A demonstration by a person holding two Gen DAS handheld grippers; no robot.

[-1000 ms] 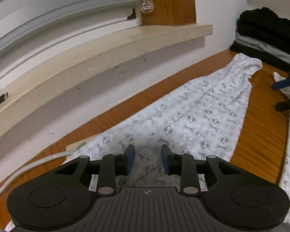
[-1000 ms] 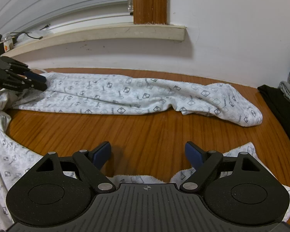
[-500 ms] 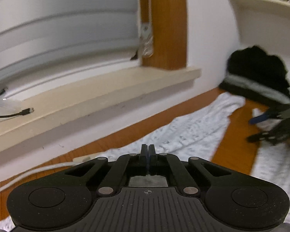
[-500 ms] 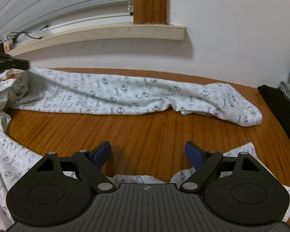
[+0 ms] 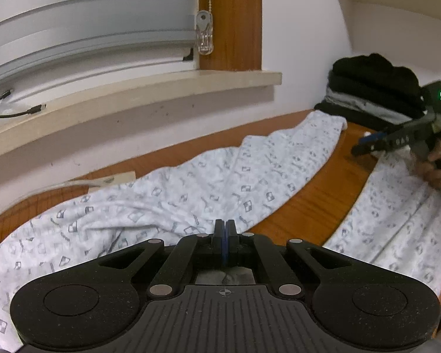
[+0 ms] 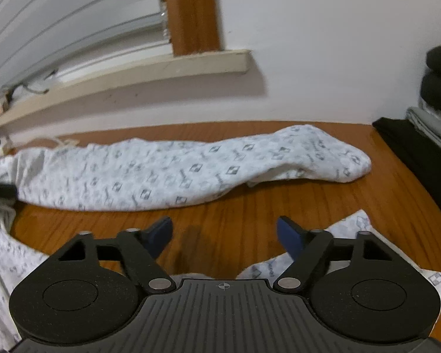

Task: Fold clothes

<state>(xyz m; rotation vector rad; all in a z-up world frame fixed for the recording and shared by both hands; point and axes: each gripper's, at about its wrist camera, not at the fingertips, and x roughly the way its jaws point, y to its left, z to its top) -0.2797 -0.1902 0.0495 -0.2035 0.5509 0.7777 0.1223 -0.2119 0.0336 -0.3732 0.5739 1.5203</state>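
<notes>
Patterned pyjama trousers (image 5: 220, 182), spread across the wooden table (image 6: 279, 206): the left gripper (image 5: 225, 235) has just clamped its jaws on their fabric, while the right gripper (image 6: 224, 232) jaws, closing, hold nothing yet.

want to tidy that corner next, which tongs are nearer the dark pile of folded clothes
Right. The right tongs sit just in front of the dark pile of folded clothes, jaws closing over bare table. The left tongs are shut, back at the far end of the patterned garment.
</notes>
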